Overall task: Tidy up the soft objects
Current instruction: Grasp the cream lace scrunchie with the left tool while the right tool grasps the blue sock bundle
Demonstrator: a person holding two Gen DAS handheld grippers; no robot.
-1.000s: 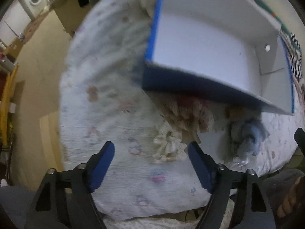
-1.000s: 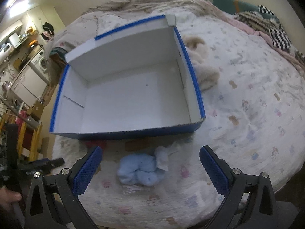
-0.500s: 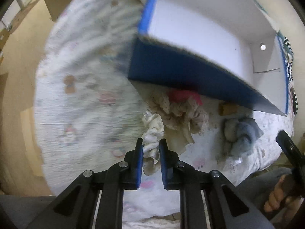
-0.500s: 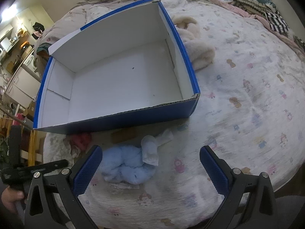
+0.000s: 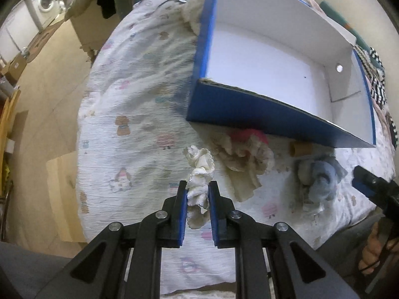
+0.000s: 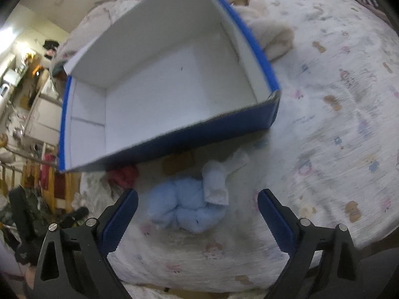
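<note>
My left gripper [image 5: 197, 189] is shut on a cream ruffled cloth [image 5: 199, 167] that lies on the printed bedsheet. Just right of it sits a beige frilly bundle [image 5: 245, 154] with a red piece [image 5: 245, 134] behind it, both in front of the blue box [image 5: 261, 114] with its white, empty inside. A light blue fluffy toy [image 6: 184, 204] with a white sock [image 6: 217, 182] on it lies between the open fingers of my right gripper [image 6: 197, 206], which hovers over it. That toy [image 5: 321, 177] also shows at the right of the left wrist view.
The bed's edge [image 5: 82, 149] drops to a tan floor at the left. A small cardboard tube [image 5: 300, 148] lies by the box front. A cream plush [image 6: 271, 35] rests right of the box. A washing machine [image 5: 45, 0] stands far off.
My left gripper's jaws went from wide open to shut on the cream ruffled cloth. My right gripper sank closer to the light blue toy and stayed open.
</note>
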